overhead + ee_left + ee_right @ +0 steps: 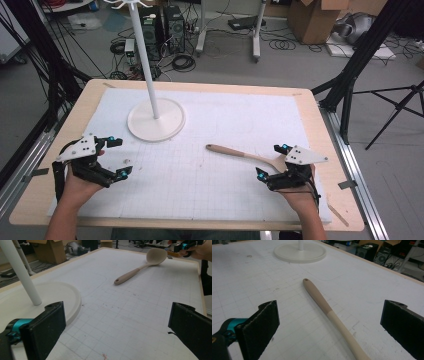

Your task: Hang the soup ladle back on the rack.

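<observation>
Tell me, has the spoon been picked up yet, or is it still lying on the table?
Not yet. The spoon lies flat on the white mat, touched by neither gripper. In hand: the right gripper is open, its jaws either side of the handle. The left gripper is open, near the white stand. Left: closing on it and lifting; what follows is unclear.

Left claw [116,157] sits low over the counter's left side, jaws spread wide, nothing between them, tips pointing right and slightly away. Left hand [80,182] grips it from behind, forearm coming in from the bottom edge. Right claw [272,161] is low at the right side, jaws also wide apart, aimed left and away. Right hand [300,192] wraps its body, forearm straight up from the bottom edge.
</observation>
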